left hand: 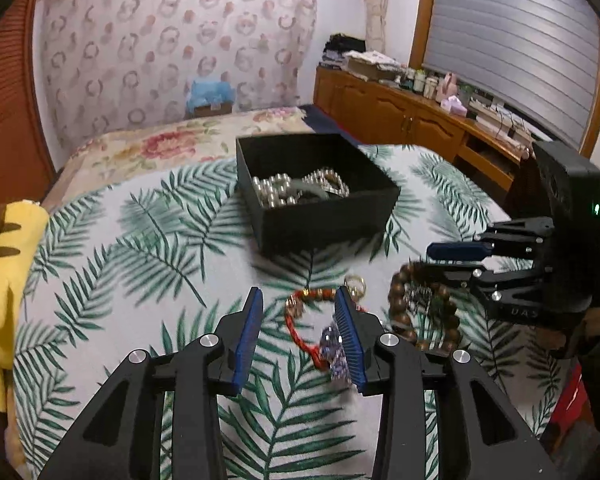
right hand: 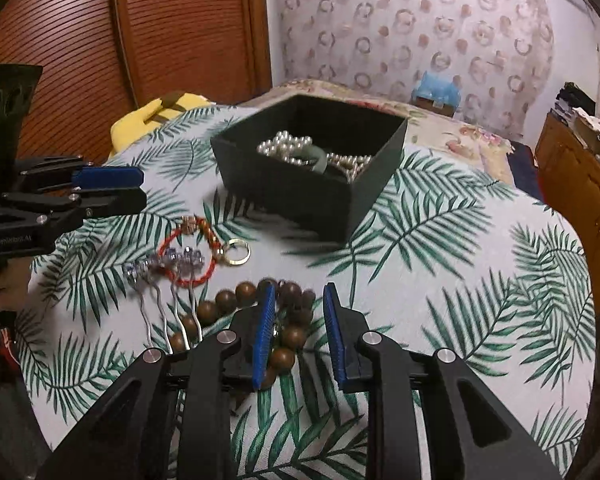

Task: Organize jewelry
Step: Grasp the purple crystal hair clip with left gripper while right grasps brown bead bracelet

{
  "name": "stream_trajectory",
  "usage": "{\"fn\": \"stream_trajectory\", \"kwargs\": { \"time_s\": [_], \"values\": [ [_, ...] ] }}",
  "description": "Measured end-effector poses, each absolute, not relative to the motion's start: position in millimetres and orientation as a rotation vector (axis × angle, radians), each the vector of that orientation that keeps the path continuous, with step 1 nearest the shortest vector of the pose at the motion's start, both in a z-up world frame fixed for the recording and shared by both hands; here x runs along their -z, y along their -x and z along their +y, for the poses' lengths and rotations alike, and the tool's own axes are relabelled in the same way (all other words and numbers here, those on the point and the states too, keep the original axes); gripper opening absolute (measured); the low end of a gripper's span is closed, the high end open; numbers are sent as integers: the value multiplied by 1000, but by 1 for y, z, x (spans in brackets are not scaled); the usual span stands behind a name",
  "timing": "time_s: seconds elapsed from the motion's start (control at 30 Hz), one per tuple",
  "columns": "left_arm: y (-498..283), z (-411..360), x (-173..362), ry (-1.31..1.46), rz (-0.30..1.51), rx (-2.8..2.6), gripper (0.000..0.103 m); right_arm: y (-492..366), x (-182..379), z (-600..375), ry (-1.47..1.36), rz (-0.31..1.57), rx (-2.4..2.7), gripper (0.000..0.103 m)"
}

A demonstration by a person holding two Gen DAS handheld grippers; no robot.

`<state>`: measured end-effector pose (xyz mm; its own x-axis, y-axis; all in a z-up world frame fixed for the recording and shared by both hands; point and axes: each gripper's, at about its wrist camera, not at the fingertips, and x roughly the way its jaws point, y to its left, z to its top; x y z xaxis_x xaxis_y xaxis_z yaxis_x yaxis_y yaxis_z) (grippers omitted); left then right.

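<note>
Far middle: the black box (right hand: 308,184) stands on the leaf-print cloth (right hand: 460,280), its walls blocking a low pass.
Near left: the red cord bracelet (right hand: 188,256), gold ring (right hand: 237,252) and beaded hair comb (right hand: 164,280) lie close together.
Near middle: the wooden bead bracelet (right hand: 260,316) sits just beside them.
Right side: bare cloth, room to move.
Left edge: a yellow plush toy (left hand: 4,280) at the border.
Above box: open top.

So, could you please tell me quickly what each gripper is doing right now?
Left gripper: open, holding nothing, above the red bracelet.
Right gripper: open, holding nothing, over the wooden bead bracelet.
</note>
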<state>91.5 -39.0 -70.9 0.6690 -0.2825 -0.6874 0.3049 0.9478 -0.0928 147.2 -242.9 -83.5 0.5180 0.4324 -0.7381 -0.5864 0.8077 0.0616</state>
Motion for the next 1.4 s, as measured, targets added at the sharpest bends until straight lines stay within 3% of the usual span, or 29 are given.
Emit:
{"fn": "stream_trajectory", "kwargs": {
  "time_s": [0.13,0.43,0.5,0.87,0.93,1.33,1.4],
  "values": [
    [-93,-43,83,-26,808,342,35,-151,90,-246,191,849,-618,18],
    [-92,-56,91,-38,847,386,35,-150,86,-252,190,843,-596,16],
    [-92,-59,93,-47,856,393,35,-150,84,-256,184,833,-584,8],
    [-100,-60,104,-28,895,398,35,-154,86,-260,157,833,-607,8],
    [-101,-59,104,-30,895,397,35,-152,88,-258,167,831,-603,13],
    [-105,-67,105,-51,890,389,35,-152,95,-254,188,857,-596,18],
    [-106,-67,106,-43,891,397,27,-153,95,-254,179,860,-599,18]
  ]
}}
